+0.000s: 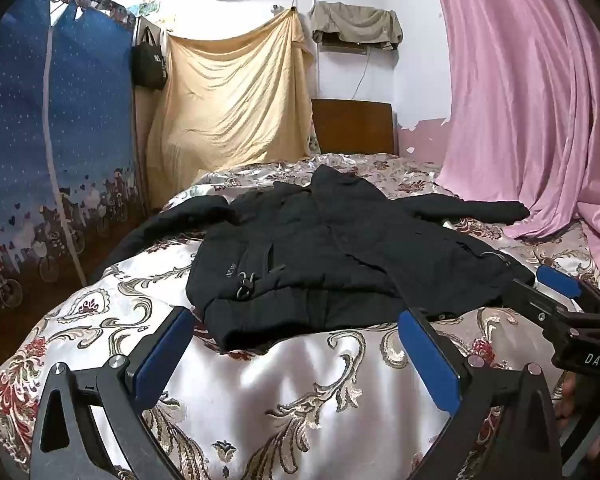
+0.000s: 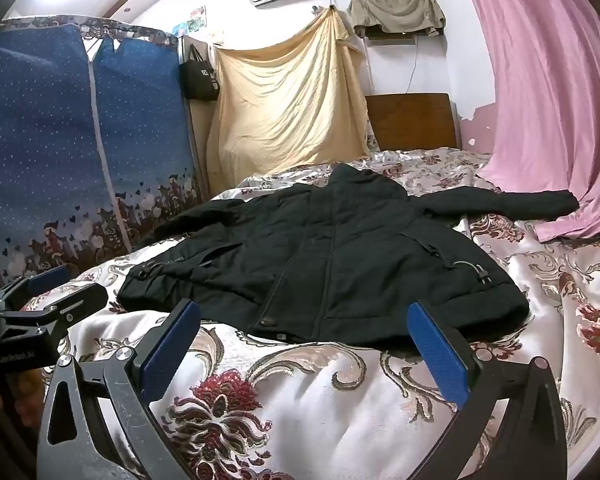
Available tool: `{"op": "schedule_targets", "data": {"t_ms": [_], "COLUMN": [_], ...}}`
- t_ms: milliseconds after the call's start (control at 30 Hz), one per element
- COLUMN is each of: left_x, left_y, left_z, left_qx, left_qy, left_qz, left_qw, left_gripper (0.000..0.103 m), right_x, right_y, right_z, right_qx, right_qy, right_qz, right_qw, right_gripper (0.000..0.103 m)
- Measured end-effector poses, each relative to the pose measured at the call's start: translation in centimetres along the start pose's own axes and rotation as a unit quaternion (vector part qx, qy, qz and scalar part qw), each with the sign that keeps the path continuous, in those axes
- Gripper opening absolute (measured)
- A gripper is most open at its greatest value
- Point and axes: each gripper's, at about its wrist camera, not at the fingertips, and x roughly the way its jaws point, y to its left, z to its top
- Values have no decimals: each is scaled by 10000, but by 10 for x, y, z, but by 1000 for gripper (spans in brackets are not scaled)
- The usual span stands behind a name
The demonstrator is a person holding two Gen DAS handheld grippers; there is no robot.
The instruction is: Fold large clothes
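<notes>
From the left wrist view, the left hand-held gripper (image 1: 296,344) stands spread wide, pinching nothing, just short of the black padded jacket (image 1: 340,248) lying flat on the floral satin bed cover (image 1: 300,392). "DAS" reads on the right hand-held gripper (image 1: 540,288).

From the right wrist view, that gripper (image 2: 304,340) is spread too, empty, near the jacket's hem (image 2: 300,332); "GenRobot.AI" shows on the left one

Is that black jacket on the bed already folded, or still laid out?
Still spread out. The black jacket lies flat on the bedspread, both sleeves stretched out sideways, hem unfolded.
</notes>
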Motion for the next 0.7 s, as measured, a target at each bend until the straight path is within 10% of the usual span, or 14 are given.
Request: {"op": "schedule_targets", "data": {"t_ms": [700], "left_x": [0], "left_y": [0], "left_z": [0], "left_qx": [2], "left_qy": [-28], "left_qz": [3], "left_qw": [10000], "left_gripper": [103], "right_x": [2], "right_y": [0], "right_z": [-1], "right_qx": [-4], "right_qy": [12], "right_qz": [0], "right_qw": [10000], "right_gripper": [102]}}
